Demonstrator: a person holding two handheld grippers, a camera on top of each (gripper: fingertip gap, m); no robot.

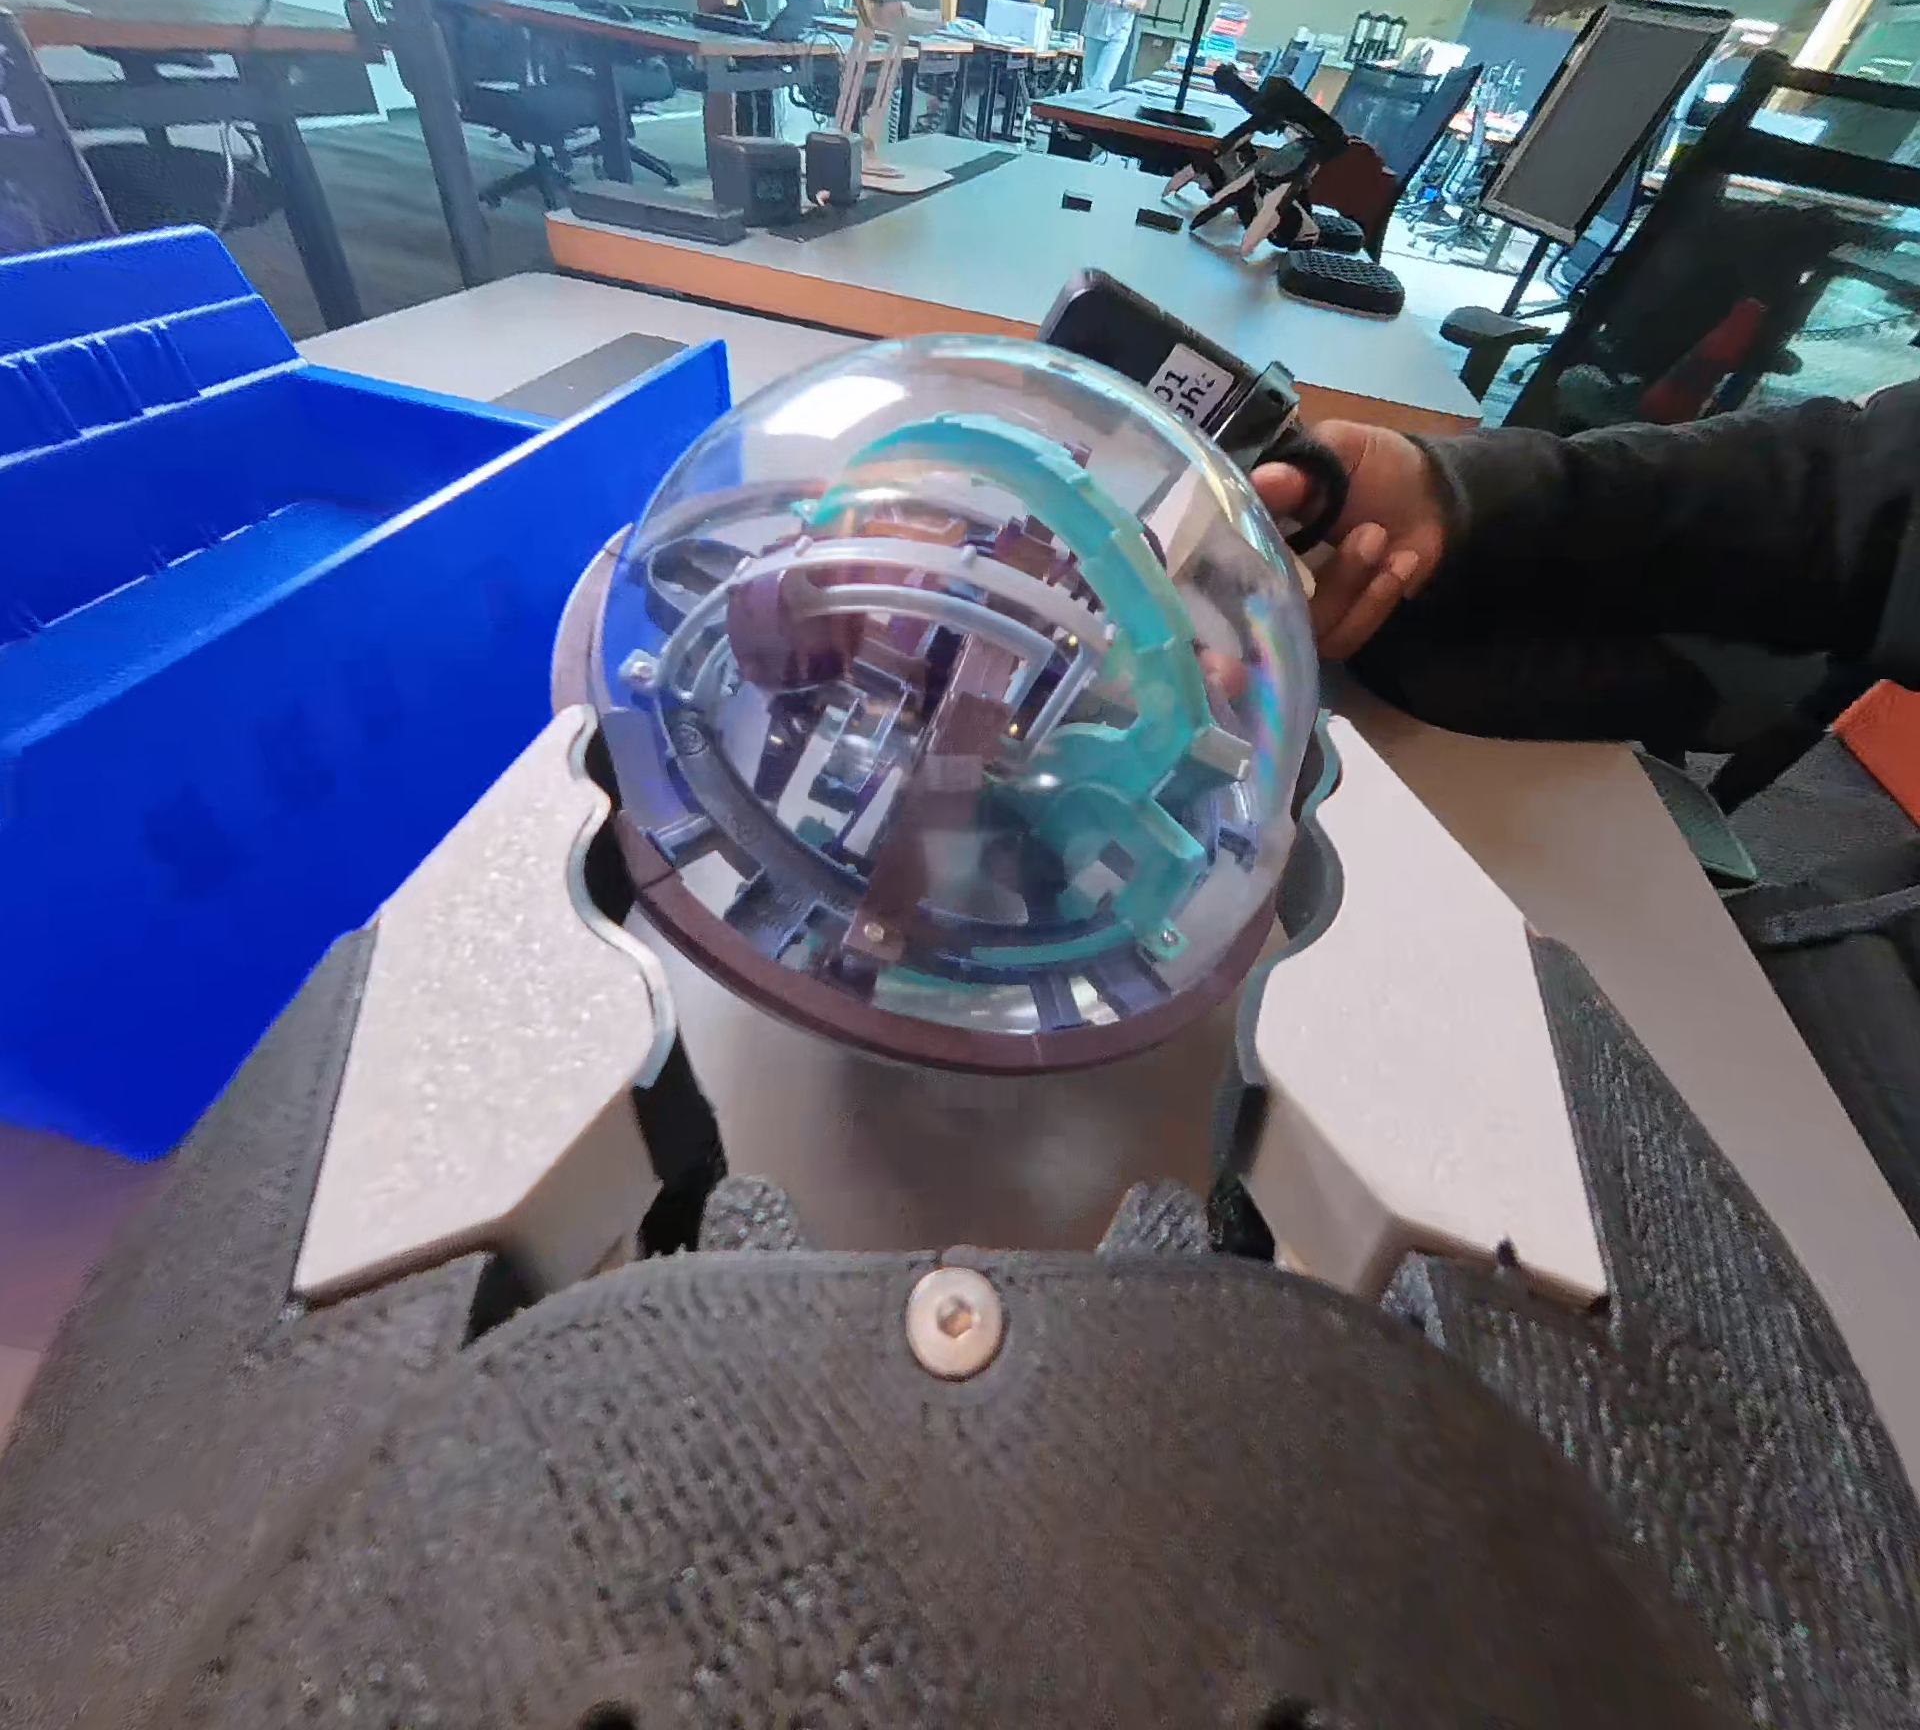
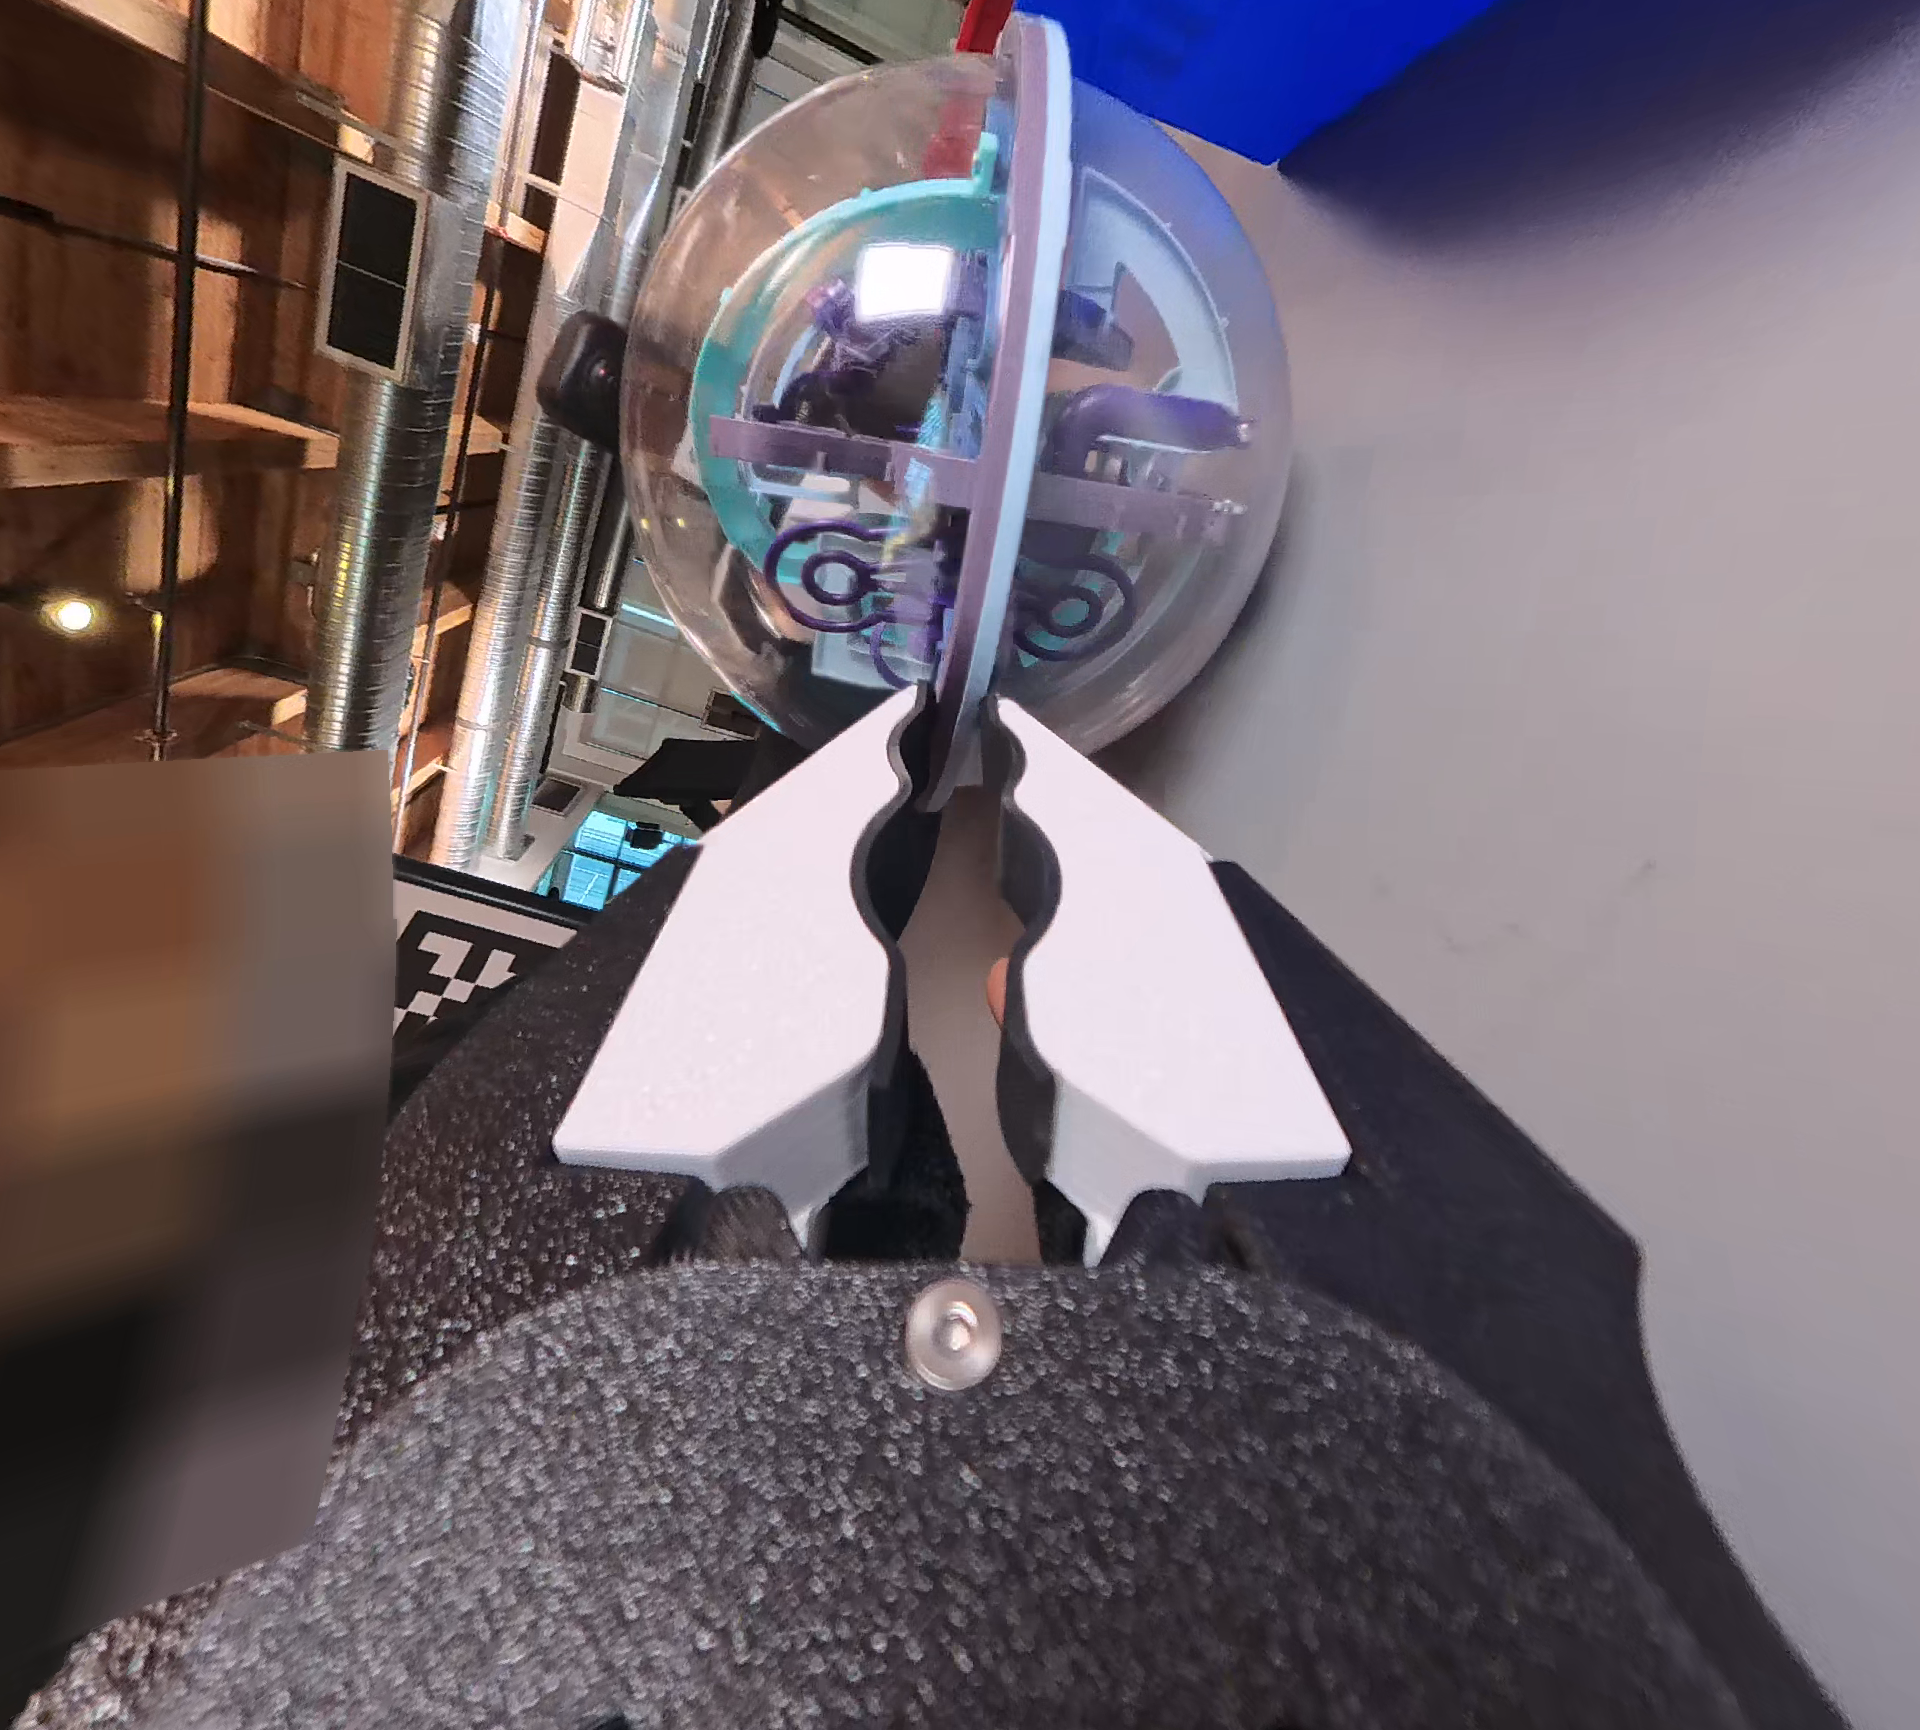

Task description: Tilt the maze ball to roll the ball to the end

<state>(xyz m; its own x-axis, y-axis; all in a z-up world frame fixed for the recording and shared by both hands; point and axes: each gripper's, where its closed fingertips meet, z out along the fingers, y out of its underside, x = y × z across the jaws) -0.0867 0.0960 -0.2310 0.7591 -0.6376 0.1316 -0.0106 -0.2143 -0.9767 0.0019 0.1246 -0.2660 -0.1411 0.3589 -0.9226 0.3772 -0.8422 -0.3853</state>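
**Clear maze ball held by its rim above a grey bench**

A clear plastic maze ball (image 1: 940, 693) fills the middle of the left wrist view. Inside it are teal, grey and purple-brown tracks, and a dark rim runs around its widest part. The ball is tilted, with the rim sloping down toward the lower right. A small silver ball (image 1: 858, 753) sits among the tracks near the centre.

The left gripper (image 1: 940, 807) has its two white fingers (image 1: 488, 1005) spread wide, one on each side of the ball. Whether their tips touch the ball or its rim cannot be told from this view.

In the right wrist view, the right gripper (image 2: 951, 750) is nearly closed, its white fingers (image 2: 769, 963) pinched on the thin rim of the maze ball (image 2: 831, 392). The rim stands almost upright in this picture, and the camera is turned sideways.

A person's hand (image 1: 1351, 537), in a dark sleeve, grasps the handle of the right gripper behind the ball in the left wrist view.

The grey bench (image 1: 1475, 859) lies beneath the ball. A blue bin (image 1: 260, 620) stands on the bench just beside the ball, to its left. Desks, chairs and monitors fill the room behind, and a person stands far off.
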